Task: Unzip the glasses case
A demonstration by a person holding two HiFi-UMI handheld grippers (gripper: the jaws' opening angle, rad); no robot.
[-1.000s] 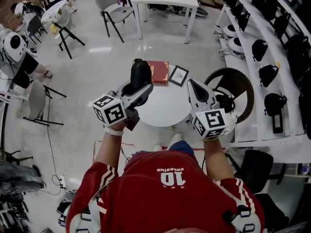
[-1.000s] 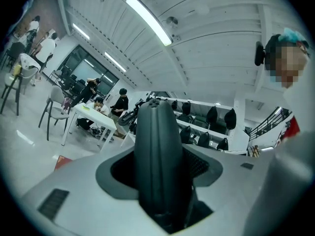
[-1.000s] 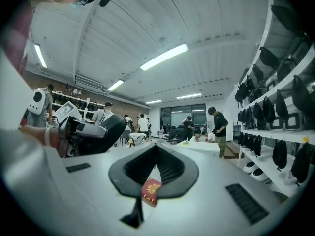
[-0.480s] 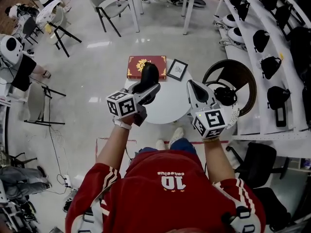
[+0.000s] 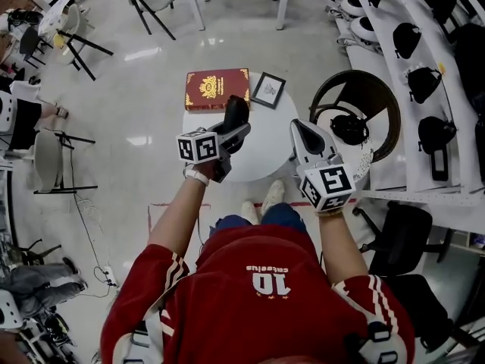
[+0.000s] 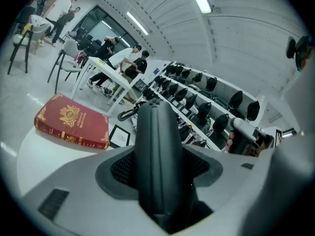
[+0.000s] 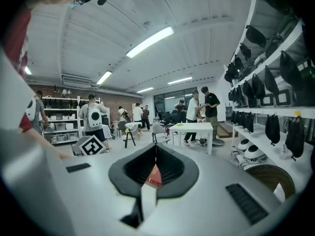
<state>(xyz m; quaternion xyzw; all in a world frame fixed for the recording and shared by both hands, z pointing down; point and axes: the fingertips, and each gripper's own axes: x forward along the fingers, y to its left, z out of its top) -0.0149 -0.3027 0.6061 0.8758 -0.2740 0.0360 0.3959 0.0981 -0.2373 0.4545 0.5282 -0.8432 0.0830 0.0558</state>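
Note:
The black glasses case (image 5: 236, 112) stands on end between the jaws of my left gripper (image 5: 234, 130), which is shut on it above the white round table (image 5: 265, 154). In the left gripper view the case (image 6: 156, 141) fills the middle, its seam running up toward the camera, and the left gripper (image 6: 158, 168) pads press on both its sides. My right gripper (image 5: 300, 132) hovers over the table's right edge, apart from the case. In its own view the right gripper (image 7: 155, 167) shows only a thin slit between the pads, with nothing held.
A red book (image 5: 217, 89) and a small framed picture (image 5: 268, 89) lie at the table's far side. A round dark stool (image 5: 356, 120) with a black object stands to the right, beside shelves of black bags (image 5: 424, 82). Chairs stand further off.
Both grippers have come down toward the table. The left one sank more, carrying the case to a spot just in front of the red book.

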